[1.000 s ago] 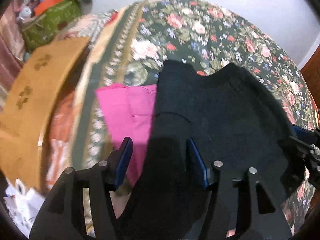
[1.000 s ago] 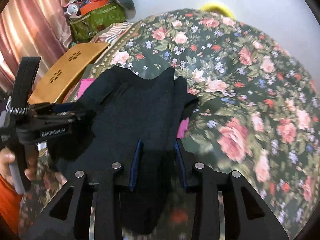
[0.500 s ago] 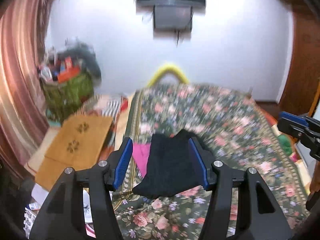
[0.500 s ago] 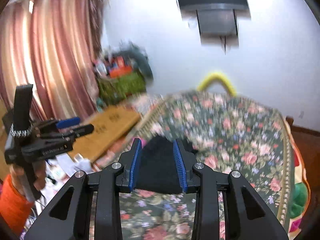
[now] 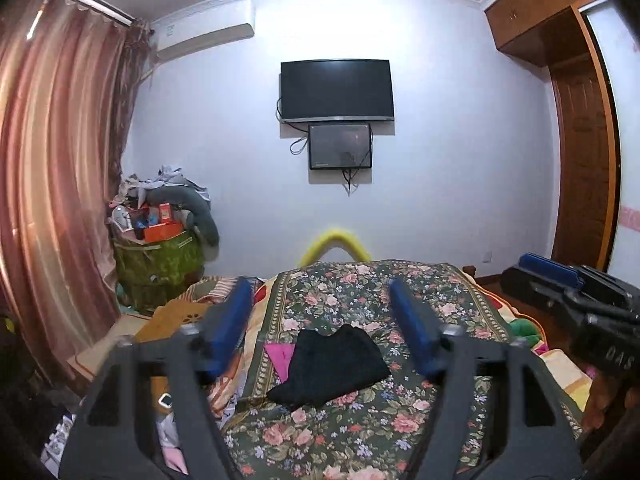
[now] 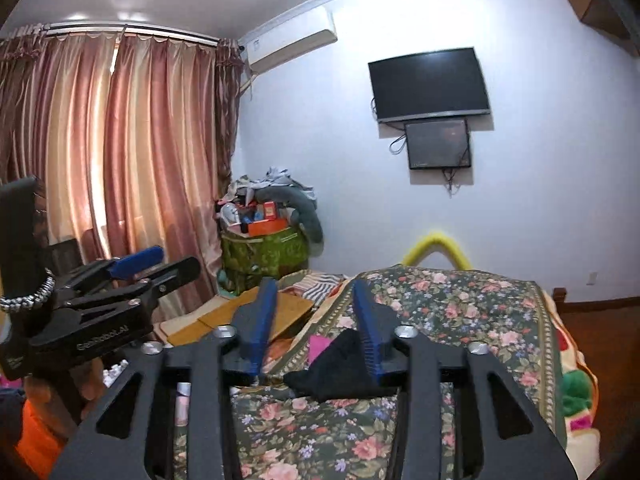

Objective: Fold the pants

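the black pants [image 5: 332,364] lie folded in a compact bundle on the floral bedspread [image 5: 420,304], partly over a pink cloth [image 5: 282,354]. the left gripper [image 5: 322,324] is raised clear of the bed, jaws opening, nothing between them. the right gripper [image 6: 314,320] is likewise aloft, jaws opening and empty, beside the left one.

Both tools are matte black plastic with triangular cut-outs in their forked frames and round silver screws at the joints. The left gripper [image 5: 322,328] and the right gripper [image 6: 316,324] each carry two ribbed blue fingers [image 5: 414,332]. White lettering marks the left one's side, a black-and-white braided cord wraps its handle, and an orange sleeve [image 6: 34,436] shows below.
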{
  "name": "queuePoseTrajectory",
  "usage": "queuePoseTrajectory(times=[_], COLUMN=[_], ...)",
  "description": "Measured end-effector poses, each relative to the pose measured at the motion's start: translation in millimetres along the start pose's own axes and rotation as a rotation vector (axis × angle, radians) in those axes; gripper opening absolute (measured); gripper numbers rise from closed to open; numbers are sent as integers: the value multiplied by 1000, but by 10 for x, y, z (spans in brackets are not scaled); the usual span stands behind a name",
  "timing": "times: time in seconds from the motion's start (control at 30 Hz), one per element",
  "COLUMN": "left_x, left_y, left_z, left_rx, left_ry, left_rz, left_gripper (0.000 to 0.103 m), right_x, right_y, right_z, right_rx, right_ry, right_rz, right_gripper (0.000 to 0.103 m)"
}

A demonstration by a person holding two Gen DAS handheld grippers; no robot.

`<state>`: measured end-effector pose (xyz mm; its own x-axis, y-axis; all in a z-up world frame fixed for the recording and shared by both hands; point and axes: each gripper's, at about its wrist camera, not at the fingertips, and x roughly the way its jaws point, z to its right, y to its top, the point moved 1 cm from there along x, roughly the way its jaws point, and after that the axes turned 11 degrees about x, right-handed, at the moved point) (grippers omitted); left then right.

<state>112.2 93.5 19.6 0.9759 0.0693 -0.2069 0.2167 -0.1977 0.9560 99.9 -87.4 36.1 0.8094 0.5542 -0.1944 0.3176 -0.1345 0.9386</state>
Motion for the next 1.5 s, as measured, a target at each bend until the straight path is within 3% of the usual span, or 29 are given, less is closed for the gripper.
queuePoseTrajectory(times=[0.17,0.23,0.37,1.5], left_x=[-168,-203,-235,-230], left_y=[-98,-117,-174,-259], left_z=[0,2,-13,40], left_rx=[-24,-33,-41,-49], left_ry=[-18,-27,-32,-52], left_rz=[-7,-8,-12,-27], left_gripper=[90,100,102,103], right_x=[-65,-123,-203,-287], right_y=[-1,20,14,-86], right_z=[29,36,-8,9], right_rx=[30,18,-8,-1], right_ry=[-50,-83,-126,-154], right_rz=[13,27,43,16], right_gripper=[73,85,102,103])
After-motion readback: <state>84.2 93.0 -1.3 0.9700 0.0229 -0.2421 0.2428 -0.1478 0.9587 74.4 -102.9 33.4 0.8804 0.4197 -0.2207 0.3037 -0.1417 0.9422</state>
